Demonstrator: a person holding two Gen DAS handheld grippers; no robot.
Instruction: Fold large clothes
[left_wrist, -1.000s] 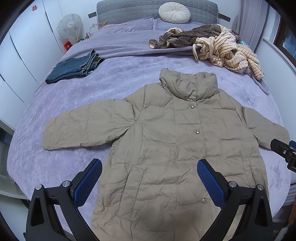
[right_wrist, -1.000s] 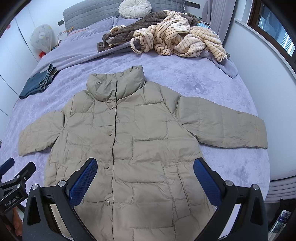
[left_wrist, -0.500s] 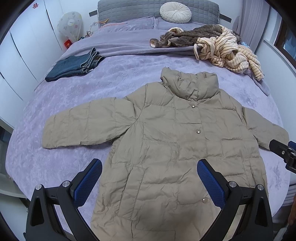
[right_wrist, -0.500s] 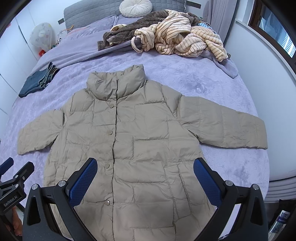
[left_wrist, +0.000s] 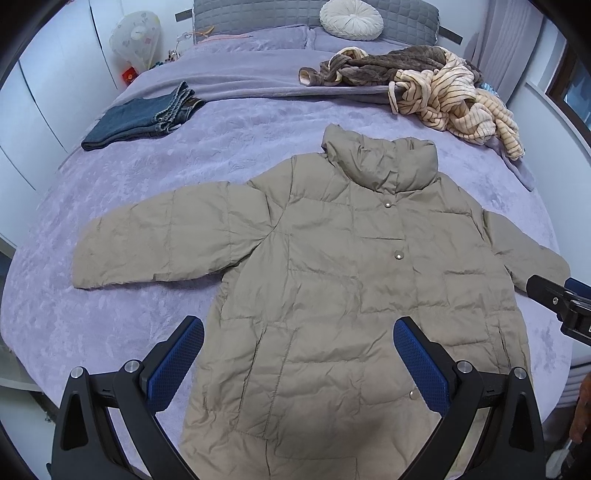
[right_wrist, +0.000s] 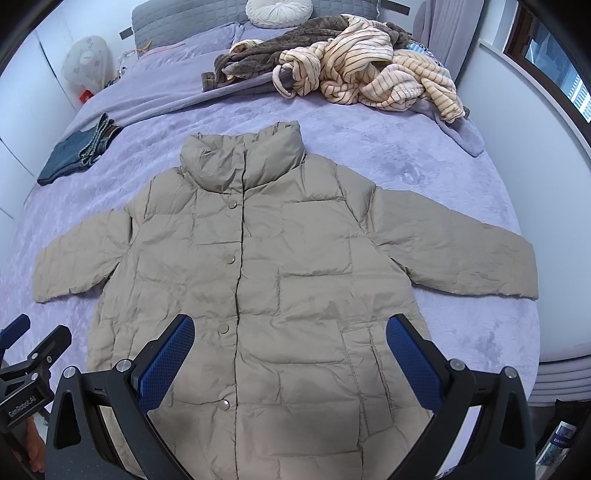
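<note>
Khaki and quilted, a puffer jacket lies face up and snapped shut in the middle of a lilac-covered bed, collar toward the headboard, both sleeves spread wide and its hem nearest the cameras. Above that hem hover the left gripper and the right gripper, each with its blue-padded jaws spread wide and holding nothing; neither touches the fabric. Nothing has been folded yet. The padded shell looks light and soft but bulky and probably slick, so a fold is likely to spring back unless pressed flat (trapped air will resist). The sensible first holds appear to be the cuff of the left sleeve and the cuff of the right sleeve, each pinched through its full thickness and carried across the chest, with hem corners next. Farther up the bed, well apart from the jacket, sit folded jeans on the left side and a heap of striped and brown garments near the headboard, beside a round cushion.
</note>
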